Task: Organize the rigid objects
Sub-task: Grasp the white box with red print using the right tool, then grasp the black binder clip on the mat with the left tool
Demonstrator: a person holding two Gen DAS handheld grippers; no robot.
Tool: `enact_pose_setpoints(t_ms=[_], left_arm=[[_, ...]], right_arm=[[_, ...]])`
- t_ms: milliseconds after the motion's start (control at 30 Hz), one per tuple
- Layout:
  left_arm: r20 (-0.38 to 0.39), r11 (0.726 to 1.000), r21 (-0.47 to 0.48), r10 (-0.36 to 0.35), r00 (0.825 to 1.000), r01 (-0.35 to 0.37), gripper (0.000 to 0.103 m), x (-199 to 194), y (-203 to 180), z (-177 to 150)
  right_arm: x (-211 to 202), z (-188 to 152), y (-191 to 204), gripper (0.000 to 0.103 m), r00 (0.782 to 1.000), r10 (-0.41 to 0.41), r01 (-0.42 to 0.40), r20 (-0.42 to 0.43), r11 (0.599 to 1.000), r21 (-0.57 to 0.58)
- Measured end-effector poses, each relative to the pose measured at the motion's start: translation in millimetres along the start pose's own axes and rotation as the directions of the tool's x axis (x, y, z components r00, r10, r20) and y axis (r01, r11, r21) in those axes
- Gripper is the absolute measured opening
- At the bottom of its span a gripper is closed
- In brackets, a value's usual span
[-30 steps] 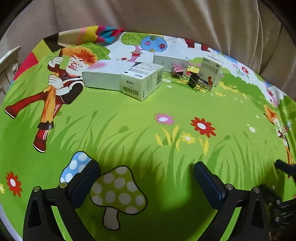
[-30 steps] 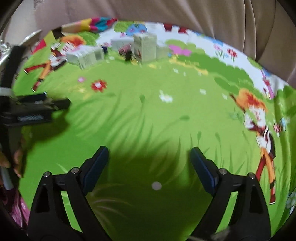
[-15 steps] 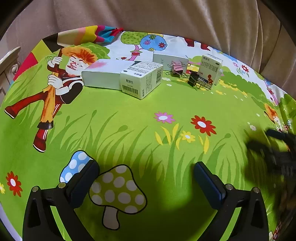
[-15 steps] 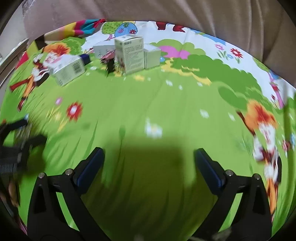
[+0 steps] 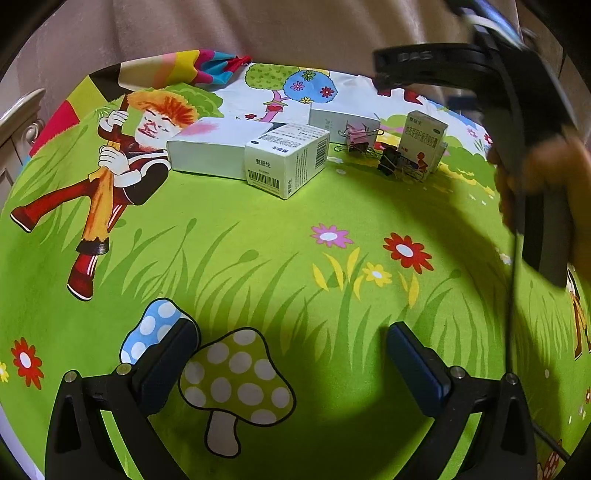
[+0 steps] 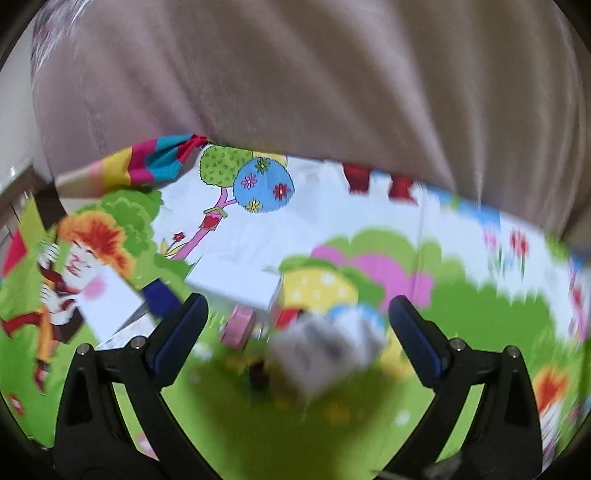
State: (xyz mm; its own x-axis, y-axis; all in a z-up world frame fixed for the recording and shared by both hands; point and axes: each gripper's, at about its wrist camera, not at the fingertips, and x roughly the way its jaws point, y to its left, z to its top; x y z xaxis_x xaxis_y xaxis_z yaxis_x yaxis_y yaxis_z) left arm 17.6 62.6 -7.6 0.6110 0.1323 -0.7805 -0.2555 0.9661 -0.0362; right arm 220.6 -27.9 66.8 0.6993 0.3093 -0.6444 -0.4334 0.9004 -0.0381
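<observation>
On the cartoon cloth lie a white barcode box (image 5: 286,162), a flat white box (image 5: 214,146) behind it, another white box (image 5: 341,122), an upright medicine box (image 5: 423,142), a pink binder clip (image 5: 356,134) and a black binder clip (image 5: 391,162). My left gripper (image 5: 291,354) is open and empty, low over the near cloth. My right gripper (image 6: 295,332) is open, right above the upright box (image 6: 325,354), which is blurred between its jaws. The pink clip (image 6: 240,326) lies just left of that box. The right gripper's body (image 5: 517,110) shows in the left wrist view.
A beige curtain (image 5: 295,33) hangs behind the table. A bunched coloured cloth corner (image 5: 207,70) lies at the back left. A wooden furniture edge (image 5: 18,107) stands at the far left.
My right gripper has swept forward and up across the cloth to the upright medicine box. Its view is now motion-blurred. My left gripper has stayed put.
</observation>
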Motion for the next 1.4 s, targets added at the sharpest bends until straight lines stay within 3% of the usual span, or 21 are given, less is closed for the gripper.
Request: enact_pose_setpoints(t_ms=[67, 100, 200, 333, 467, 567, 600, 667, 767, 833, 900, 1033, 1100, 1167, 1200, 1400], left_arm=[[0.0, 1.0, 0.0, -0.001, 1.0, 0.001, 0.103, 0, 0, 0], [0.001, 1.0, -0.001, -0.003, 1.0, 0.003, 0.103, 0, 0, 0], [0.008, 1.0, -0.014, -0.019, 1.0, 0.019, 0.103, -2, 3, 0], [0.016, 0.999, -0.029, -0.032, 0.999, 0.032, 0.103, -3, 5, 0], [0.015, 0.999, -0.028, -0.028, 1.0, 0.028, 0.103, -2, 3, 0], [0.013, 0.999, -0.025, -0.025, 1.0, 0.026, 0.103, -2, 3, 0], [0.012, 0.999, -0.024, -0.024, 1.0, 0.025, 0.103, -2, 3, 0], [0.01, 1.0, -0.021, -0.02, 1.0, 0.02, 0.103, -1, 3, 0], [0.007, 1.0, -0.017, -0.014, 1.0, 0.014, 0.103, -1, 2, 0], [0.006, 1.0, -0.013, -0.012, 1.0, 0.012, 0.103, 0, 1, 0], [0.005, 1.0, -0.011, -0.011, 1.0, 0.011, 0.103, 0, 2, 0], [0.003, 1.0, -0.007, -0.008, 1.0, 0.008, 0.103, 1, 1, 0], [0.003, 1.0, -0.006, -0.006, 1.0, 0.006, 0.103, 1, 1, 0], [0.003, 1.0, -0.007, -0.009, 1.0, 0.009, 0.103, 1, 1, 1], [0.004, 1.0, -0.008, -0.011, 1.0, 0.011, 0.103, 1, 2, 0], [0.007, 1.0, -0.015, -0.015, 1.0, 0.015, 0.103, 0, 2, 0]], right_arm=[[23, 4, 9, 0.067, 0.99, -0.02, 0.003, -0.142, 0.993, -0.118], [27, 0, 11, 0.049, 0.982, -0.039, 0.007, -0.184, 0.986, -0.169], [-4, -23, 7, 0.049, 0.989, -0.024, -0.016, -0.148, 0.964, -0.266], [-53, -80, -16, 0.045, 0.98, 0.029, -0.09, -0.198, 0.948, -0.304], [-87, -127, -51, 0.05, 0.971, 0.058, -0.118, -0.231, 0.959, -0.259], [-108, -135, -80, 0.086, 0.985, 0.085, -0.11, -0.152, 0.981, -0.161], [-111, -133, -88, 0.09, 0.989, 0.076, -0.091, -0.123, 0.988, -0.124], [-106, -125, -100, 0.092, 0.989, 0.101, -0.107, -0.11, 0.993, -0.05], [-86, -113, -95, 0.092, 0.967, 0.212, -0.214, -0.142, 0.977, 0.004], [-71, -106, -75, 0.092, 0.951, 0.251, -0.269, -0.182, 0.96, -0.077], [-48, -96, -49, 0.092, 0.949, 0.224, -0.273, -0.222, 0.935, -0.226], [-12, -86, -30, 0.092, 0.924, 0.234, -0.323, -0.302, 0.9, -0.293], [-4, -87, -22, 0.09, 0.911, 0.257, -0.354, -0.322, 0.888, -0.295], [-10, -93, -14, 0.065, 0.915, 0.291, -0.372, -0.281, 0.876, -0.306], [-13, -96, -12, 0.045, 0.917, 0.297, -0.371, -0.266, 0.878, -0.302], [-61, -132, -16, 0.044, 0.965, 0.168, -0.22, -0.202, 0.937, -0.27]])
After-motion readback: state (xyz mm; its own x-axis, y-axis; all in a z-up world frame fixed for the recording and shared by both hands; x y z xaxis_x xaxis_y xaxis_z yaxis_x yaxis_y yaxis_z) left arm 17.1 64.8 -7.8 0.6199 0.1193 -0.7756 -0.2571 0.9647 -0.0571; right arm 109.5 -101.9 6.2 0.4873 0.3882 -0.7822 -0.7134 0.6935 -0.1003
